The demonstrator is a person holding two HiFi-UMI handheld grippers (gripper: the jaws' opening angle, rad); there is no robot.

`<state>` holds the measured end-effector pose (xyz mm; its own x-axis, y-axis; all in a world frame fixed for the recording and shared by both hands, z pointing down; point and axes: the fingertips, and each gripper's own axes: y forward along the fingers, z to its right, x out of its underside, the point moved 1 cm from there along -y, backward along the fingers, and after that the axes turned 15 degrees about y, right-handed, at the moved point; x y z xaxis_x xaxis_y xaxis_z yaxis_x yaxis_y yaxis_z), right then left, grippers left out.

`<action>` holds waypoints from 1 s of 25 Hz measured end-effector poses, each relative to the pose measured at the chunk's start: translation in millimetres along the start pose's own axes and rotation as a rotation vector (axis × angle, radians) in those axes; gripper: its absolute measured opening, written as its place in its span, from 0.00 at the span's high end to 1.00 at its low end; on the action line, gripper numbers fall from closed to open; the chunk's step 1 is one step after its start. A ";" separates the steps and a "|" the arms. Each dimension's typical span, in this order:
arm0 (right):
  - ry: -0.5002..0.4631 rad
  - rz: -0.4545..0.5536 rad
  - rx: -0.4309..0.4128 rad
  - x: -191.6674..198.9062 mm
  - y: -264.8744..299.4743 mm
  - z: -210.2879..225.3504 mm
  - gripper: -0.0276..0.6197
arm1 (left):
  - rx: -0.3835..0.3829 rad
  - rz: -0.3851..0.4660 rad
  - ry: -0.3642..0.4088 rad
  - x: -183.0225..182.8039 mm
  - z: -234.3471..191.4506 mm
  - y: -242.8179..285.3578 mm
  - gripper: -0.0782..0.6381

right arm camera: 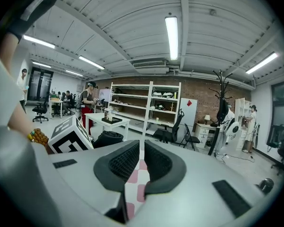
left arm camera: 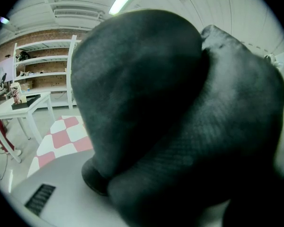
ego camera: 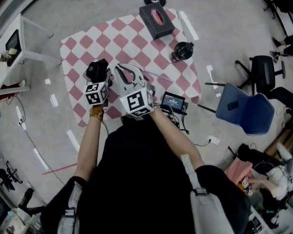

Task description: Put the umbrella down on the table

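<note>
Counting two grippers over one table (ego camera: 132, 38) with a pink-and-white checked cloth. Seeing the left gripper (ego camera: 101, 78) clamped around the one black folded umbrella (left arm camera: 146, 103), up over the near left part of that cloth; can't tell whether touching it. Seeing the right gripper (right arm camera: 142, 148) just beside, pinched together on nothing. Also spotting one black tissue box (ego camera: 157, 19), one round black container (ego camera: 183, 50), one small screen gadget (ego camera: 172, 101), plus one blue chair (ego camera: 244, 108) off right.
</note>
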<state>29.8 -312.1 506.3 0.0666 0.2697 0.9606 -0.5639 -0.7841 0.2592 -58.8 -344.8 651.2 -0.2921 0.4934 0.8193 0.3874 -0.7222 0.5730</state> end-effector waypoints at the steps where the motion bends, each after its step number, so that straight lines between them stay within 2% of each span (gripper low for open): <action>1: 0.002 -0.003 -0.004 0.3 2.0 2.1 0.93 | -0.003 0.000 -0.001 -0.4 -0.7 2.8 0.58; 25: 0.008 -0.043 -0.040 1.6 43.4 48.5 0.93 | -0.023 -0.034 -0.006 -17.4 -19.2 73.7 0.58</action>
<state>45.3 -372.8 523.9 0.0849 0.3076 0.9477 -0.5930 -0.7488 0.2961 -42.0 -415.9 678.8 -0.2992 0.5206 0.7996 0.3571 -0.7160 0.5998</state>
